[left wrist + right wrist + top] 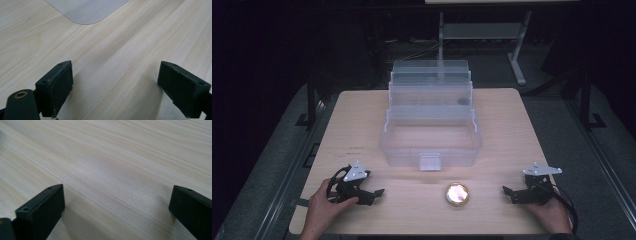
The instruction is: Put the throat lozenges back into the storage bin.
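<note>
At the centre of the pale wood-grain desk [502, 125] stands a clear plastic tiered organiser box [430, 117], its stepped trays fanned open toward the back. Just in front of it, near the desk's front edge, lies a small round shiny disc [457, 194]. Your left tool [374, 193] rests on the desk well left of the disc, jaws set wide and empty. Your right tool [507, 191] rests well right of it, jaws likewise wide and empty.
</note>
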`<state>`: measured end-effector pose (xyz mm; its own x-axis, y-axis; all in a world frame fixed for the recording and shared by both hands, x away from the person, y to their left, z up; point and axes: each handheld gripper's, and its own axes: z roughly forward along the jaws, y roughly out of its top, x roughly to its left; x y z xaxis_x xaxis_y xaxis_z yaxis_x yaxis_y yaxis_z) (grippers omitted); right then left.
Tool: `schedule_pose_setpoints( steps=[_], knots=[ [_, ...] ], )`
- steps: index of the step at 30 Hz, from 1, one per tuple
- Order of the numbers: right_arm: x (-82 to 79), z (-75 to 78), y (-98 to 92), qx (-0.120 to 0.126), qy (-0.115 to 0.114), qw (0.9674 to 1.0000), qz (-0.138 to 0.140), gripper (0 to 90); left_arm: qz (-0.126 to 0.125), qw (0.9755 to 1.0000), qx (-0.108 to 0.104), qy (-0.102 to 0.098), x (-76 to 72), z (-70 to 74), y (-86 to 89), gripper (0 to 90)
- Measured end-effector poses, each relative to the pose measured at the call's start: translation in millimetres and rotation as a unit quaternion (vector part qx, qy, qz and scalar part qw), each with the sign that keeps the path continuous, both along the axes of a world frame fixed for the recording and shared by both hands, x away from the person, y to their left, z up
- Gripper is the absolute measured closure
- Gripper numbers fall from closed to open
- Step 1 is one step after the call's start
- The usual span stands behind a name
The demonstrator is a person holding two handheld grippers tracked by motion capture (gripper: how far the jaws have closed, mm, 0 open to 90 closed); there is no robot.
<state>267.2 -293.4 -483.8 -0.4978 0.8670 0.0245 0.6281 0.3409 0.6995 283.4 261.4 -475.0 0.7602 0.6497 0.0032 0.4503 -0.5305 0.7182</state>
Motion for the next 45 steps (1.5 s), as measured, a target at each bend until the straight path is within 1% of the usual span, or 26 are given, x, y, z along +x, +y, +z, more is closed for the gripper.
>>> schedule_pose_setpoints(
  steps=[5, 9, 10, 12, 13, 16, 21, 23, 26, 30, 31, 36, 38, 40, 43, 45],
  knots=[
    [0.0, 0.6, -0.4, -0.001, 0.003, 1.0000, 0.004, 0.0, 0.000, 1.0000, 0.000, 0.000, 0.0, 0.0, 0.0, 12.1],
    [0.0, 2.1, -0.7, -0.006, 0.011, 0.9999, 0.007, 0.0, 0.000, 1.0000, 0.000, 0.000, 0.0, 0.0, 0.0, 12.1],
    [-0.4, 3.6, -1.1, -0.011, 0.019, 0.9997, 0.007, 0.0, 0.000, 1.0000, 0.000, 0.000, 0.1, 0.0, 0.0, 12.1],
    [-0.8, 5.4, -1.4, -0.017, 0.027, 0.9995, 0.005, 0.2, 0.000, 1.0000, 0.000, 0.000, 0.1, 0.0, 0.0, 12.2],
    [-0.8, 5.4, -1.4, -0.017, 0.027, 0.9995, 0.005, 0.2, 0.000, 1.0000, 0.000, 0.000, 0.1, 0.0, 0.0, 12.2],
    [-2.2, 9.0, 0.0, -0.033, 0.030, 0.9990, 0.008, 0.2, 0.000, 1.0000, 0.000, 0.000, 0.1, 0.0, 0.0, 12.1],
    [-2.8, 13.8, 4.3, -0.029, 0.043, 0.9985, 0.017, 0.2, 0.000, 1.0000, 0.000, 0.000, 0.1, 0.0, 0.0, 12.1],
    [-2.9, 15.3, 5.1, -0.027, 0.041, 0.9986, 0.019, 0.2, 0.000, 1.0000, 0.000, 0.000, 0.0, 0.0, 0.0, 12.2],
    [-3.0, 20.7, 7.1, -0.015, 0.046, 0.9985, 0.026, 0.2, 0.000, 1.0000, 0.000, 0.000, 0.1, 0.0, 0.0, 12.2],
    [-2.6, 23.3, 8.8, -0.011, 0.047, 0.9984, 0.029, 0.2, 0.000, 1.0000, 0.000, 0.000, 0.1, 0.0, 0.0, 12.1],
    [-2.6, 24.6, 9.7, -0.008, 0.051, 0.9983, 0.028, 0.2, 0.000, 1.0000, 0.000, 0.000, 0.1, 0.0, 0.0, 12.1],
    [-2.5, 29.1, 14.2, -0.004, 0.048, 0.9980, 0.040, 0.3, 0.000, 1.0000, 0.000, 0.000, 0.1, 0.0, 0.0, 12.1],
    [-2.7, 31.8, 17.1, 0.000, 0.053, 0.9976, 0.044, 0.3, 0.000, 1.0000, 0.000, 0.000, 0.1, 0.0, 0.0, 12.1],
    [-2.9, 34.0, 20.0, 0.005, 0.052, 0.9974, 0.049, 0.4, 0.000, 1.0000, 0.000, 0.000, 0.1, 0.0, 0.0, 12.1],
    [-2.5, 35.9, 23.3, 0.004, 0.049, 0.9972, 0.057, 0.4, 0.000, 1.0000, 0.000, 0.000, 0.1, 0.0, 0.0, 12.1],
    [-2.5, 36.9, 27.9, 0.002, 0.053, 0.9966, 0.063, 0.4, 0.000, 1.0000, 0.000, 0.000, 0.1, 0.0, 0.0, 12.1]
  ],
)
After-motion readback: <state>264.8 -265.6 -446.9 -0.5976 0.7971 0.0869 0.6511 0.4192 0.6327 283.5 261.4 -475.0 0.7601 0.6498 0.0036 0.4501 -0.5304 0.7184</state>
